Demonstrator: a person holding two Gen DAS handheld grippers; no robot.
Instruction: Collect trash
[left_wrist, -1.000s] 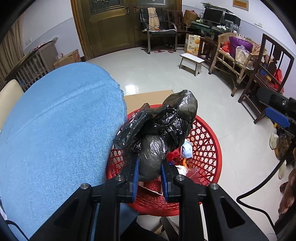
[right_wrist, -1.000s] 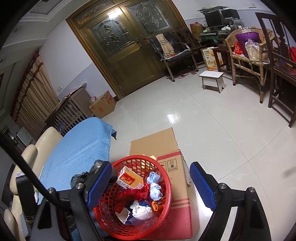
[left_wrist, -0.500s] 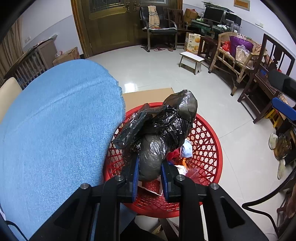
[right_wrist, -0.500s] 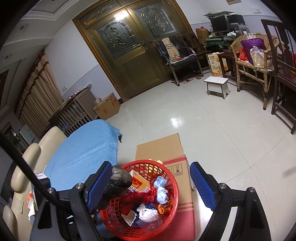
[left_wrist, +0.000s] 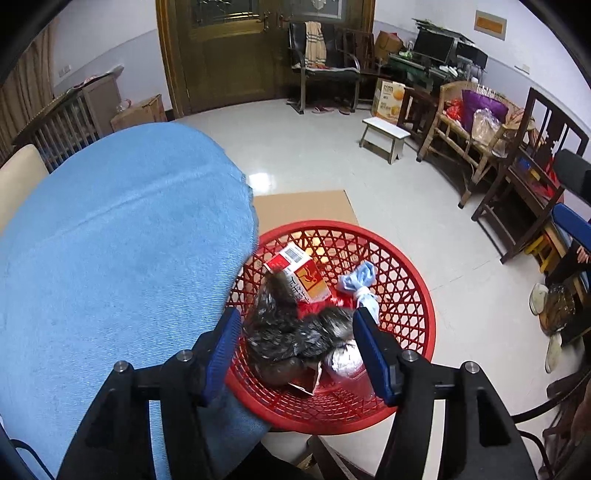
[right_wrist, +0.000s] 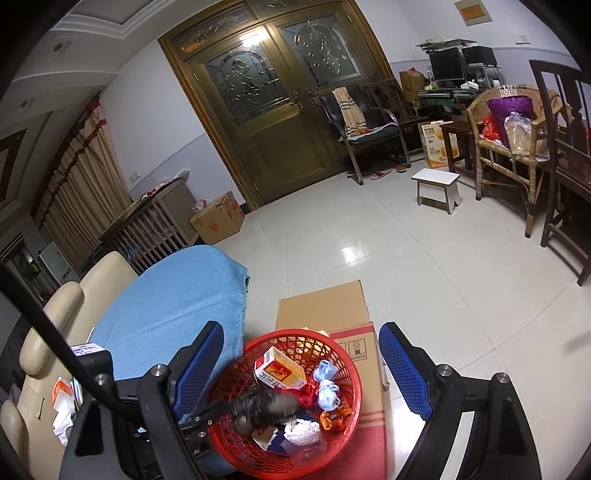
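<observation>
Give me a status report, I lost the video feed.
Left gripper open, empty. Right gripper open, empty. Black trash bag blurred, in the red basket among other trash. Nothing in the way.

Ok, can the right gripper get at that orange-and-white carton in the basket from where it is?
Probably yes. The right gripper is open above the basket, and the carton lies on top of the pile, uncovered. The black bag lies beside it, not over it.
</observation>
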